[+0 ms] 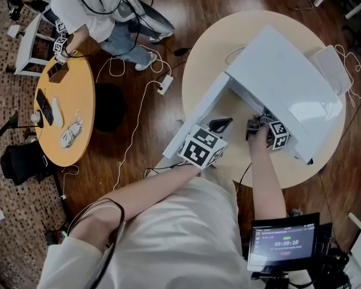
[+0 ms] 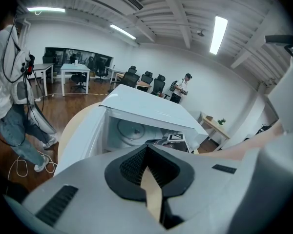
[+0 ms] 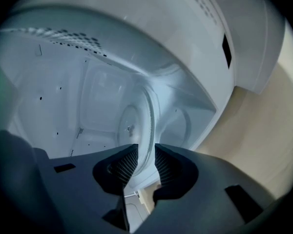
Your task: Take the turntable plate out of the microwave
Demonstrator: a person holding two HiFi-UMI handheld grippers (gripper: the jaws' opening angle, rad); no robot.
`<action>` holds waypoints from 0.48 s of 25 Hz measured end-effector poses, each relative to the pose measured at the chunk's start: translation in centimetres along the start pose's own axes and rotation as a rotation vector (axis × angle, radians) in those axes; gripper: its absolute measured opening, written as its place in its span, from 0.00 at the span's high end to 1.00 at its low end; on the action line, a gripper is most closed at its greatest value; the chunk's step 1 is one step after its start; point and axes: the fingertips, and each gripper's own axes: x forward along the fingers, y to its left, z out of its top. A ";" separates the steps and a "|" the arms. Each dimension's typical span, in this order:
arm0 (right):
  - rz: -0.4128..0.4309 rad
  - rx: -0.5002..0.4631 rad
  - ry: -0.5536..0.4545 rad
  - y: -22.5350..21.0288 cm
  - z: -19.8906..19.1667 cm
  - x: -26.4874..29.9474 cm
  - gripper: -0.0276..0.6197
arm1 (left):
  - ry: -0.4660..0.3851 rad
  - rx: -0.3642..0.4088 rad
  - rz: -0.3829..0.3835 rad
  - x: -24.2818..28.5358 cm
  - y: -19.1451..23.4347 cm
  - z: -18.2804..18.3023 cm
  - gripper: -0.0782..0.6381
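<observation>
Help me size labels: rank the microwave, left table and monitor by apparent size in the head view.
1. microwave
2. left table
3. monitor, which is nearer the camera, so its true size is unsure

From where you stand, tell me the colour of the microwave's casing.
White, inside and out; the microwave shows best in the head view.

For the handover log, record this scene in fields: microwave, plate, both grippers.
appliance: white box microwave on round beige table, door open
target: clear round glass turntable plate, inside the cavity
right gripper: inside the cavity, jaws apart, plate rim between them, not clamped
left gripper: outside the microwave, jaws together, empty
</observation>
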 end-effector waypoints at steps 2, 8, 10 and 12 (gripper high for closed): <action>-0.007 0.005 0.002 -0.1 -0.1 0.3 0.82 | 0.000 0.001 0.000 0.0 0.0 0.1 0.88; -0.030 0.095 -0.055 -0.5 0.2 0.4 0.82 | -0.001 0.000 0.004 -0.2 0.1 0.3 0.88; -0.021 0.130 -0.073 -0.6 0.3 0.5 0.82 | -0.001 -0.001 0.006 -0.3 0.2 0.3 0.88; -0.029 0.150 -0.080 -0.7 0.2 0.5 0.83 | 0.001 -0.002 0.008 -0.4 0.4 0.3 0.88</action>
